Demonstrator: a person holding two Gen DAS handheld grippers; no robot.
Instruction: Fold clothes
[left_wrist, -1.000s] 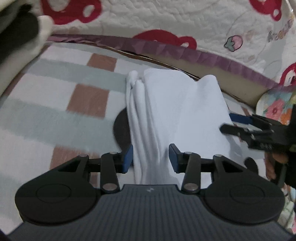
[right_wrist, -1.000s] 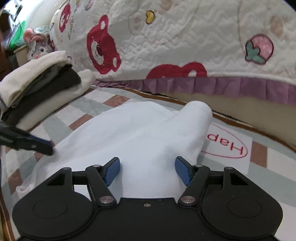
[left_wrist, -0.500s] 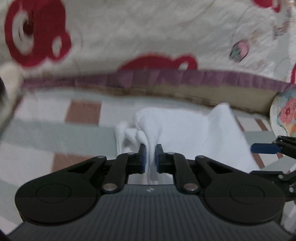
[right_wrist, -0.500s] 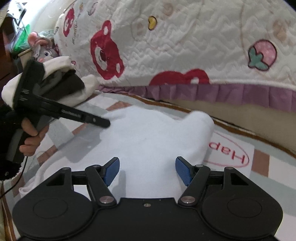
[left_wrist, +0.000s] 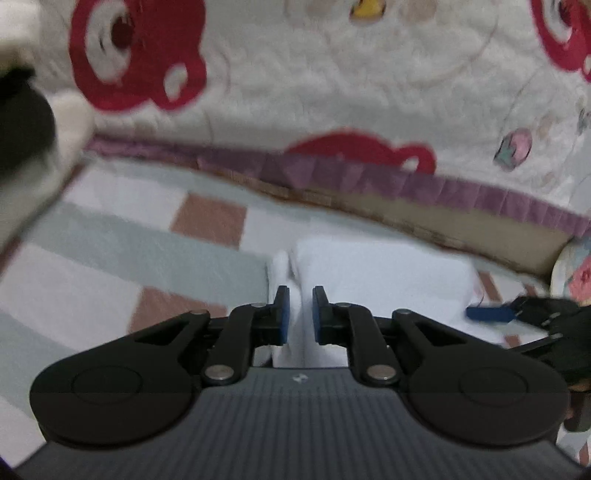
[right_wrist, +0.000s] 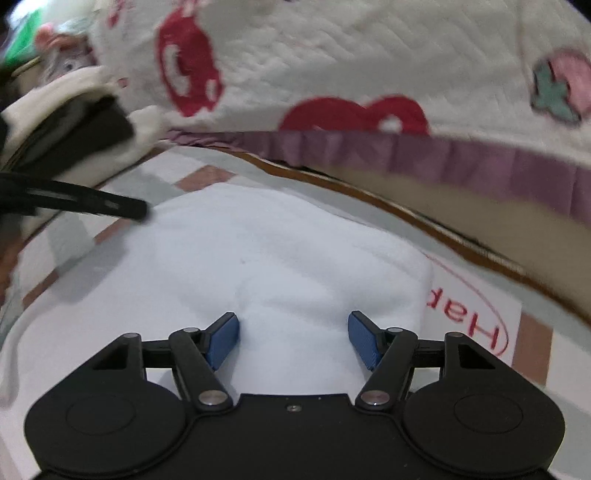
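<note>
A white garment (left_wrist: 384, 273) lies folded on a checked mat (left_wrist: 122, 251). My left gripper (left_wrist: 298, 314) is shut on a bunched edge of the white garment at its left end. In the right wrist view the white garment (right_wrist: 258, 251) spreads across the mat, and my right gripper (right_wrist: 293, 341) is open with its jaws astride a raised fold of it. The left gripper's fingers (right_wrist: 110, 206) show at the garment's far left. The right gripper's blue fingertip (left_wrist: 489, 314) shows at the garment's right end.
A quilt with red bears and a purple frill (right_wrist: 406, 147) hangs over the bed edge behind the mat. A stack of folded clothes (right_wrist: 62, 122) stands at the left. A floral item (left_wrist: 576, 269) sits at the right. The mat has a red "Hap" print (right_wrist: 476, 325).
My left gripper closed on the garment's bunched left edge and lifted it. My right gripper stayed open over the garment's right fold and moved a little closer to it.
</note>
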